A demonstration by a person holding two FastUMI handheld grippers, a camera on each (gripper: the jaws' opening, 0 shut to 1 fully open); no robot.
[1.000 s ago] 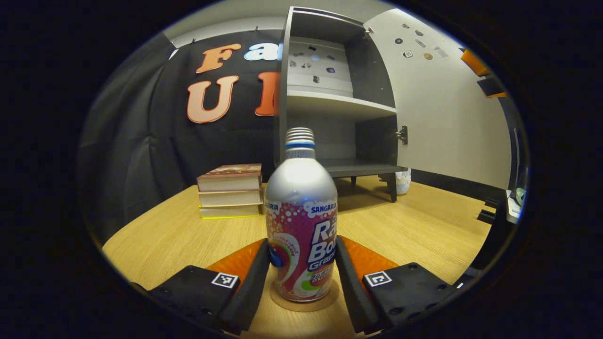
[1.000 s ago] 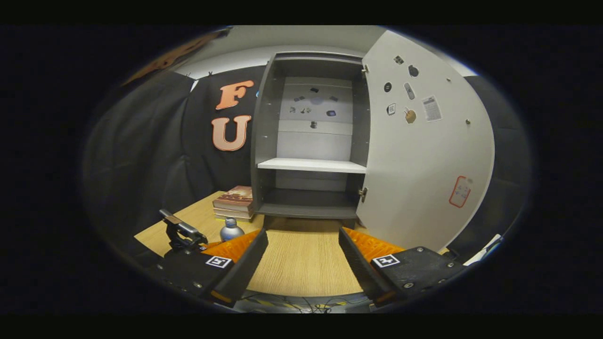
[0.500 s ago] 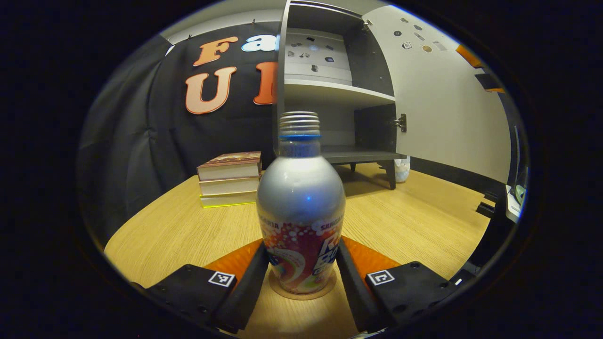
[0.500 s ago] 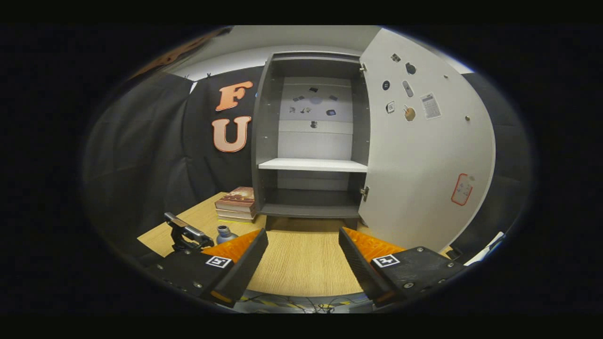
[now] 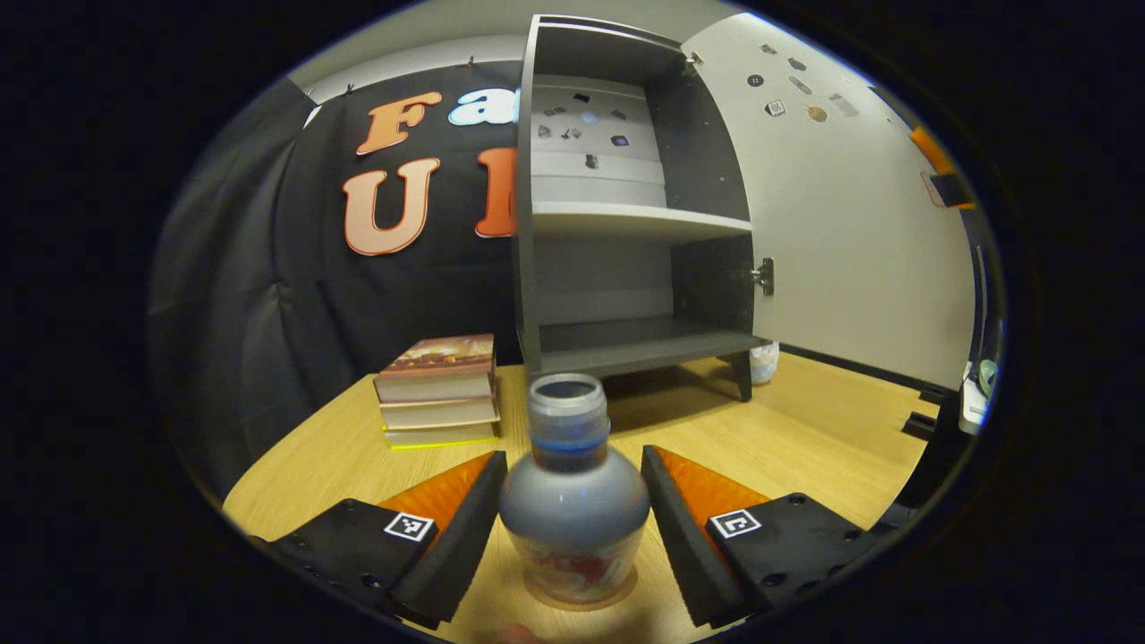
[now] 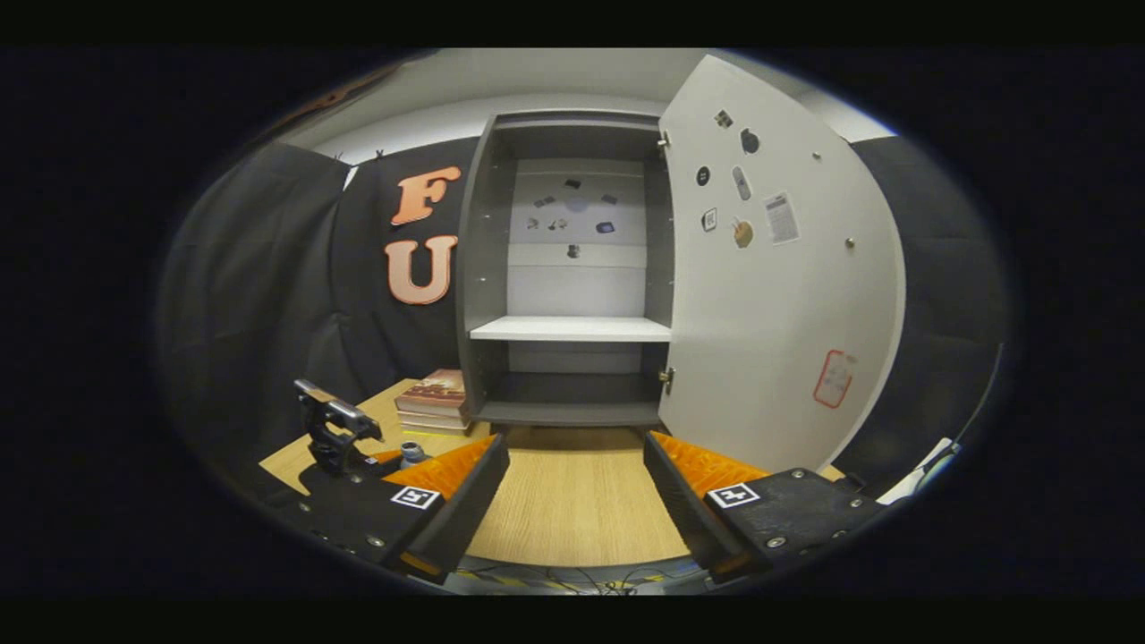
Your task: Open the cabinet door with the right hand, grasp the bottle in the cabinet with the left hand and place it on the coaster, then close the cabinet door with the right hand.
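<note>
Bottle [image 5: 573, 501] stands upright on the coaster [image 5: 581, 597], seen in the left gripper view directly between the fingers of the left tongs [image 5: 573, 519]. The jaws stand narrow, close on either side of its shoulder, but I cannot tell whether they touch it. Beyond the bottle, ahead and a little right of the tongs, the cabinet [image 5: 626, 224] stands with shelves bare and its door [image 5: 850, 206] swung open to the right. Books [image 5: 438, 389] lie stacked ahead and to the left on the surface [image 5: 805, 438].

In the right gripper view the right tongs [image 6: 576, 501] are wide apart with nothing between them, pointing at the cabinet [image 6: 572, 286]. The door [image 6: 778, 295] hangs ahead and to the right, its long axis vertical, its free edge on the far right. The left tongs [image 6: 358, 461] and the bottle's cap [image 6: 412, 452] sit low to the left.

Placing looks done, so closing the door comes next. The right tongs are nearer the door; they must get to its far side and push it leftward toward the cabinet.
</note>
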